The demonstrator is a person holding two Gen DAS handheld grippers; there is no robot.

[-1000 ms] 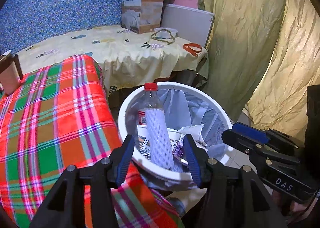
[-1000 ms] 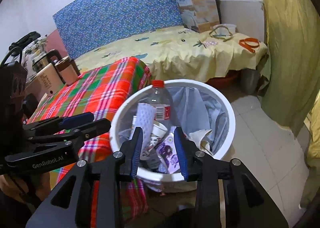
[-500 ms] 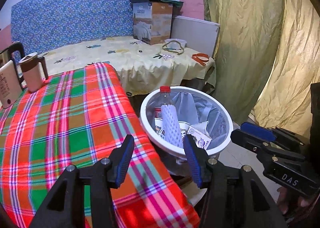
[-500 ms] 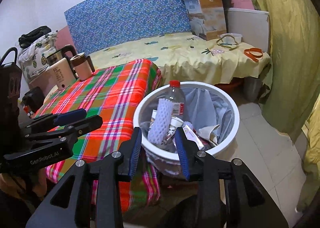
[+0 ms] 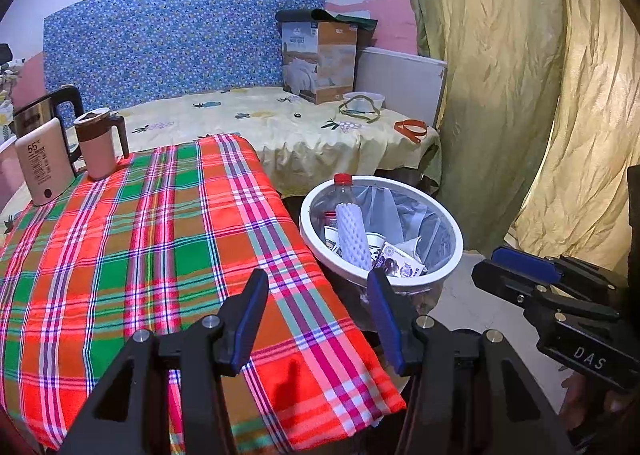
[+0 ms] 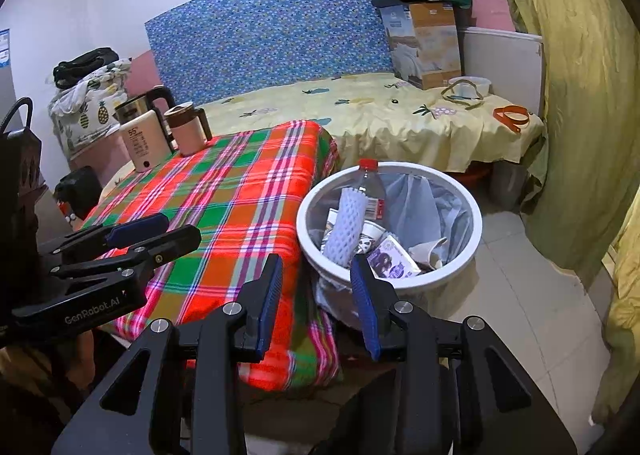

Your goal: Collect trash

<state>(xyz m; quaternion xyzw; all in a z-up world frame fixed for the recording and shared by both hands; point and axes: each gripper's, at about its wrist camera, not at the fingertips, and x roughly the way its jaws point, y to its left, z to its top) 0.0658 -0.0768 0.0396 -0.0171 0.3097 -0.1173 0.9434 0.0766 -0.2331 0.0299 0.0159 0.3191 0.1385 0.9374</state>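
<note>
Your trash sits in the white bin [image 6: 476, 233] at two o'clock off the tabletop [image 6: 240, 191]: a foam sleeve [image 6: 346, 225], light and squashy, and a slick bottle [image 6: 370, 191], best taken at the neck. Left tongs [image 5: 316, 319] and right tongs [image 6: 318, 295] both gape wide, empty.

We count one white bin [image 6: 460, 275] holding one capped bottle [image 6: 370, 191] and one foam sleeve [image 6: 346, 225]; one mug [image 6: 188, 131], one kettle [image 6: 138, 105], one cardboard box [image 6: 426, 45], two grippers.
</note>
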